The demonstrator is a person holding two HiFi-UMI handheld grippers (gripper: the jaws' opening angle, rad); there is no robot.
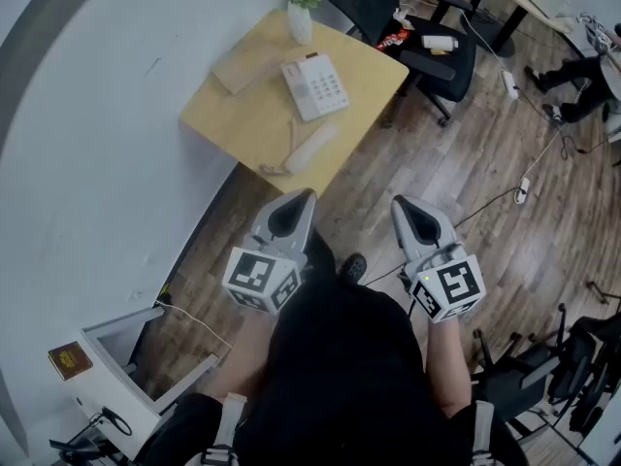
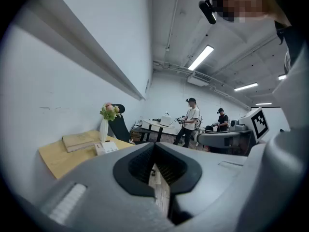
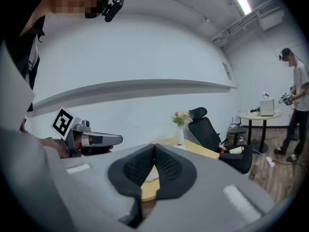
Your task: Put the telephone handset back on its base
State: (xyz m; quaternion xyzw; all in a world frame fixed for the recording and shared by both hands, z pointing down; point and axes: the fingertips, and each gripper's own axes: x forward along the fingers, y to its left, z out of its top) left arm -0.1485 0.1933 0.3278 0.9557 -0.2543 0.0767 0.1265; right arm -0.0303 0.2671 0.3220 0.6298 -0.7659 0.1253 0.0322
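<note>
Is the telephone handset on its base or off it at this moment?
Off. The handset lies on the yellow table near its front edge, apart from the base.

Table (image 1: pixel 228 115) sits right up against the wall. The telephone base (image 1: pixel 314 86) is around the middle of it, and the handset (image 1: pixel 310 148) lies off the base, on the near side by the front edge. A book (image 1: pixel 243 66) is left of the base, with the vase (image 1: pixel 300 19) behind it at the far corner. The office chair (image 1: pixel 432 51) stands to the table's right. The left gripper (image 1: pixel 301 195) and right gripper (image 1: pixel 402 203) hang side by side over the floor, short of the table.
</note>
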